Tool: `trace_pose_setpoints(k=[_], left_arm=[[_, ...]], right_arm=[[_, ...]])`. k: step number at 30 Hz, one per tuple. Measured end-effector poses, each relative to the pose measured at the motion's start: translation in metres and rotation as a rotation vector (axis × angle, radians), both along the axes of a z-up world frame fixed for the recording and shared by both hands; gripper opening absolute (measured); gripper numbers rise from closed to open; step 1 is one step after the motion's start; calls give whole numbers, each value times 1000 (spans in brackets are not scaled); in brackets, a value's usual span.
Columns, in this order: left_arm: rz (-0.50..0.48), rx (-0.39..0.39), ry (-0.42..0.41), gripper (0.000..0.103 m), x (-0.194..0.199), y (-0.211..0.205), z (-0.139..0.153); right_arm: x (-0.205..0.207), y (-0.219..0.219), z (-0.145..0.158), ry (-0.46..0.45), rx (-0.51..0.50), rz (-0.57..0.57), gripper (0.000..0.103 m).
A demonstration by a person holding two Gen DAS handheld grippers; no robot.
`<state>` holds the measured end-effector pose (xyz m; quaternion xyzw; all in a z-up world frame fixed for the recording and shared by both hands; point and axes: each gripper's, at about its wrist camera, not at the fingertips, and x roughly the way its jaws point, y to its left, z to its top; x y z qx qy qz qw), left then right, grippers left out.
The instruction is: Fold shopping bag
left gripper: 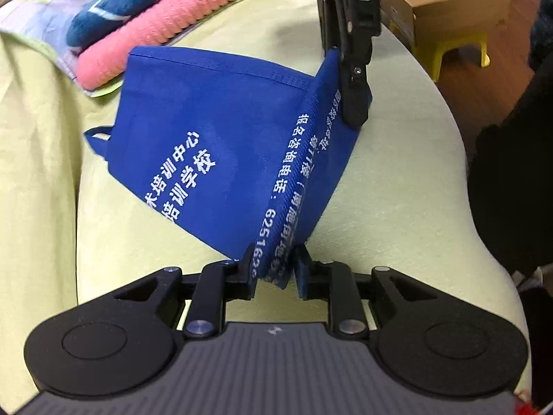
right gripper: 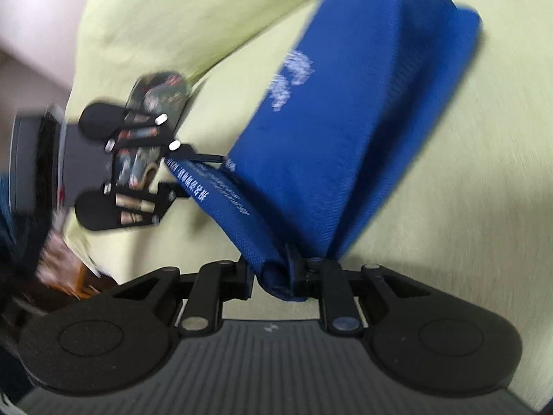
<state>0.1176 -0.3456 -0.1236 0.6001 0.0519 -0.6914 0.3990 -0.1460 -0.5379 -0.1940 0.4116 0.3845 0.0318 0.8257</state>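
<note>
A blue shopping bag point(left gripper: 207, 121) with white print lies partly folded on a yellow-green sheet point(left gripper: 397, 190). One folded edge is lifted off the sheet and stretched between both grippers. At the bottom of the left wrist view, my left gripper point(left gripper: 274, 266) is shut on the near end of that edge, with bunched fabric filling its jaws. My right gripper point(left gripper: 352, 97) comes down from above, shut on the far corner. In the blurred right wrist view, my right gripper point(right gripper: 273, 273) pinches the bag point(right gripper: 328, 121), and my left gripper point(right gripper: 183, 173) holds the other end. A handle loop point(left gripper: 98, 138) sticks out at the left.
A pink knitted cloth point(left gripper: 166, 24), a blue fuzzy cloth point(left gripper: 114, 3) and a patterned cloth point(left gripper: 45, 10) are stacked at the back left. Beyond the sheet's right edge stand a cardboard box point(left gripper: 456, 3) and a yellow stool point(left gripper: 456, 52). A person's dark sleeve point(left gripper: 511, 173) is at the right.
</note>
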Motion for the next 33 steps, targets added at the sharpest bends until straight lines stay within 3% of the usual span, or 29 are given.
trace_pose_setpoints(k=[5,8,10,15,21,25,26,28,30,33], left_arm=[[45,-41,-27,31,5,5,4],[84,-95,-106,18,12,8,10],[94,-117,-86,18,11,11,22],[-12,-165,-31,19,-23,14,26],[-39,-168,-21,19,-48,-8,-3],[-5,-123,-16,19,-49,-24,-20],[12,-109,-8,13,-48,-26,-22],[40,-90,14,11,-46,-30,-25],[57,-75,27,0,-47,-33,-28],[69,-92,7,0,-51,-34,-33]], right_arm=[[3,-13,-7,76,125,-36,13],[6,-17,-12,107,172,-70,11],[7,-20,-14,123,193,-79,11],[14,-26,-13,172,223,-75,10],[28,-37,-10,243,235,-38,10],[39,-42,-8,278,228,-12,9],[41,-44,-9,284,228,-8,9],[41,-46,-9,286,229,-8,9],[40,-47,-10,277,233,-17,8],[36,-44,-8,226,207,-50,9]])
